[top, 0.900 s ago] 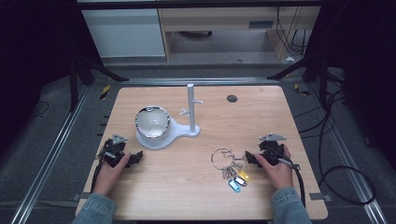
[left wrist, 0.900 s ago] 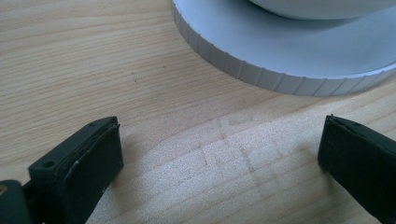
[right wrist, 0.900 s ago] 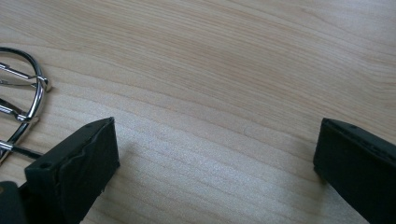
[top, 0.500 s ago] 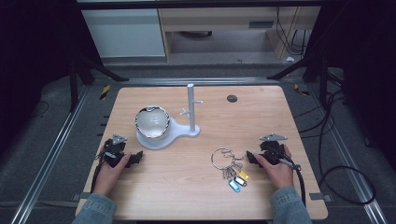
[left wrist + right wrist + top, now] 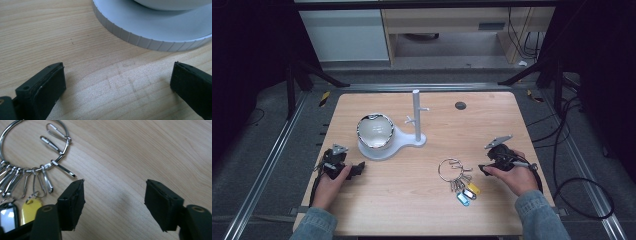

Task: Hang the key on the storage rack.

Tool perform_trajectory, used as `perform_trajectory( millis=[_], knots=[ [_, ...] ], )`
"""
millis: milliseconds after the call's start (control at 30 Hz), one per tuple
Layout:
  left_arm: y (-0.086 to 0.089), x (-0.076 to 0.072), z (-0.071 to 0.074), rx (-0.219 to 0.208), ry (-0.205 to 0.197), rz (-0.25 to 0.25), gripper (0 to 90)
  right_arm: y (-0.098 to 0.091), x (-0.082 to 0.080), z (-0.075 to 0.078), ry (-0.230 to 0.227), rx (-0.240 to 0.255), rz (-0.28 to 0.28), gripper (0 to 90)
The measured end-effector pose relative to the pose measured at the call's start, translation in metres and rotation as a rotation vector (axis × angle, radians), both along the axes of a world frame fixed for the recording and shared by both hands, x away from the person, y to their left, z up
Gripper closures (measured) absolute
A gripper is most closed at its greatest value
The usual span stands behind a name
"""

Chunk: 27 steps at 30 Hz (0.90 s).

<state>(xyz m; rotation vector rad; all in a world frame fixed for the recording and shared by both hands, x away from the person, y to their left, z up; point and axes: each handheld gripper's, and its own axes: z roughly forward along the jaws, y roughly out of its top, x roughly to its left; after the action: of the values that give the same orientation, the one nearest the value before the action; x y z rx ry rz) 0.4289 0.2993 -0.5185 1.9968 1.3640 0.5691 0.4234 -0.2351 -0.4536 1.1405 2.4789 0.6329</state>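
Keys [image 5: 460,180] on a big ring lie on the table [image 5: 492,120] toward its right front, the ring flat, coloured tags fanned out toward the person. Right gripper [image 5: 484,168] sits low just beside them, jaws spread over bare wood with nothing between; in the right gripper view the ring [image 5: 32,150] and its clips lie just off the one jaw, not touching. Left gripper [image 5: 357,170] rests near the front left, jaws also wide apart and empty, close by the white stand [image 5: 394,145] that carries a shiny bowl [image 5: 375,131] and an upright post [image 5: 416,112].
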Motion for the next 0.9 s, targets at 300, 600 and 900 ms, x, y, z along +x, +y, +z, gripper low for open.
perform_trajectory(
  millis=[300, 600, 900],
  knots=[
    [0.0, 0.0, 0.0, 0.001, -0.001, 0.0, 0.0, 0.013, 0.013, 0.018, 0.097, -0.078, 0.126, 48.6],
    [0.0, 0.0, 0.0, 0.0, 0.0, 0.001, 0.0, 0.027, 0.02, 0.019, 0.198, -0.137, 0.239, 65.8],
    [0.0, 0.0, 0.0, 0.0, 0.0, 0.001, 0.0, 0.052, 0.028, 0.016, 0.253, -0.224, 0.358, 76.8]
  ],
)
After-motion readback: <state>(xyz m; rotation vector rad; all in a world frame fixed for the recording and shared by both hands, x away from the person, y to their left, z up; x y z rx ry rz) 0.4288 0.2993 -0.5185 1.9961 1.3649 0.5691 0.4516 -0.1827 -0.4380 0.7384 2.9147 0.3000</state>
